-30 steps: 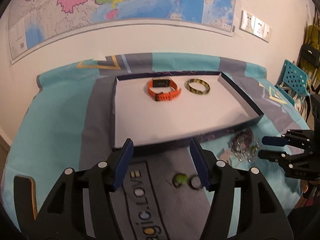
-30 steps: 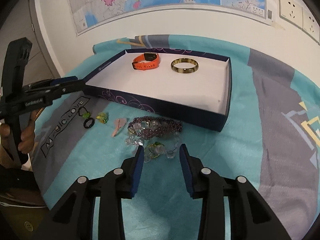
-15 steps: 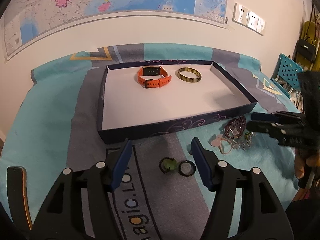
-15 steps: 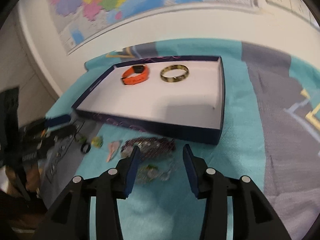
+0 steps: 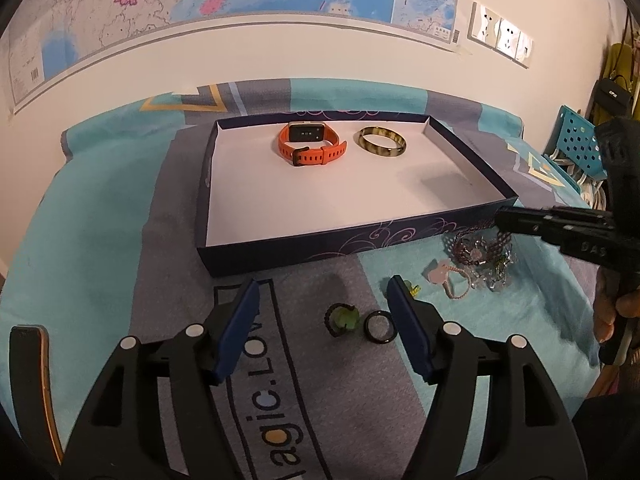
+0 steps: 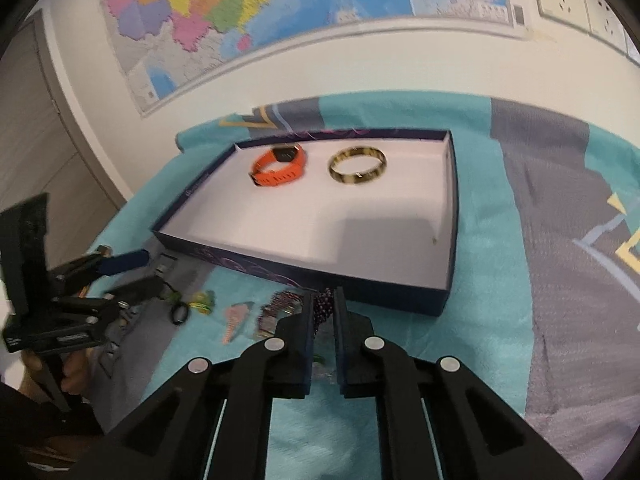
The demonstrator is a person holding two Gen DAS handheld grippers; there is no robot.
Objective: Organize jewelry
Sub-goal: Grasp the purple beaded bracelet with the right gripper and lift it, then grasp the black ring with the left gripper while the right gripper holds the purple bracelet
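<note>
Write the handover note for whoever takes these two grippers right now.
Right gripper: fingers closing on the dark beaded bracelet from the pile in front of the box; the beads sit between them.
Left gripper: fingers opening, nothing between them, hovering over the green ring and black ring on the grey cloth.
Done: orange watch and striped bangle lie at the back of the box.
Left: the beaded pile, the pink piece and both rings are outside the box.
</note>
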